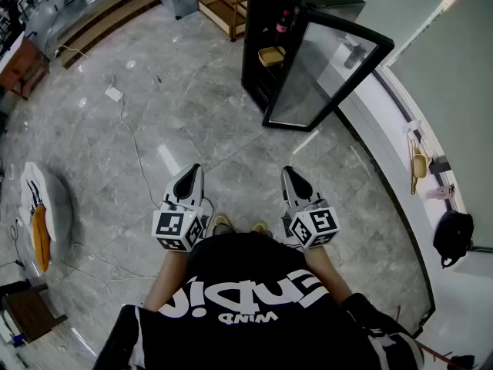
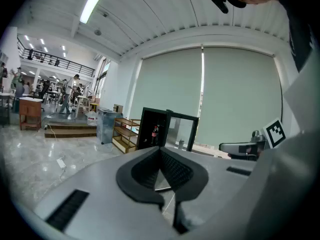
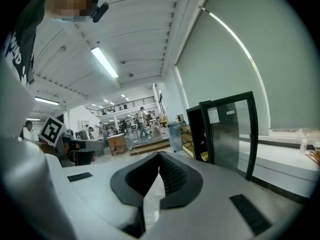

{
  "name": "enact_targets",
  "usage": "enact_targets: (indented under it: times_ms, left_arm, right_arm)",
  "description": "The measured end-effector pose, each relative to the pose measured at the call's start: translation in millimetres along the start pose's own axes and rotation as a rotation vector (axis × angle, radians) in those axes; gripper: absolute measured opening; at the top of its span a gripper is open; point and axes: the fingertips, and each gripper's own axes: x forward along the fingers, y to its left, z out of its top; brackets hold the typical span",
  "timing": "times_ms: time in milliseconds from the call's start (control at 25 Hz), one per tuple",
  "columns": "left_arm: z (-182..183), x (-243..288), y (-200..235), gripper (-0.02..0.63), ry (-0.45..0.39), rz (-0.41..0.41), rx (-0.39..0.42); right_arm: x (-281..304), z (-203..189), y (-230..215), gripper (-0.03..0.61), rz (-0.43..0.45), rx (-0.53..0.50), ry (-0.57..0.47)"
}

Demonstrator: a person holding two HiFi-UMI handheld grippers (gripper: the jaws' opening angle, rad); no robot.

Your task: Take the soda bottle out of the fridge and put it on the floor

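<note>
The black fridge (image 1: 258,45) stands ahead with its glass door (image 1: 327,68) swung open to the right. A dark soda bottle with a red label (image 1: 283,21) stands upright on an upper shelf inside; it also shows small in the left gripper view (image 2: 155,132). Both grippers are held low in front of the person's body, well short of the fridge. My left gripper (image 1: 189,173) is shut with nothing in it. My right gripper (image 1: 290,174) is also shut and empty. The fridge (image 3: 197,129) and its door (image 3: 232,134) show in the right gripper view.
A yellow box (image 1: 271,55) sits on a lower fridge shelf. A wooden shelf unit (image 1: 223,2) stands behind the fridge at the left. A power strip with its cable (image 1: 114,93) lies on the grey tile floor. A white ledge (image 1: 400,176) runs along the right wall, with a black bag (image 1: 453,236).
</note>
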Motion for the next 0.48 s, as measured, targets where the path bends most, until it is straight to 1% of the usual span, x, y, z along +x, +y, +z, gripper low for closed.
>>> enact_targets:
  times_ms: [360, 480]
  left_arm:
    - [1, -3, 6, 0.008, -0.009, -0.027, 0.002]
    - [5, -4, 7, 0.008, -0.023, -0.041, 0.006]
  right_arm:
    - [3, -3, 11, 0.025, -0.012, 0.001, 0.001]
    - [3, -1, 14, 0.025, -0.022, 0.009, -0.015]
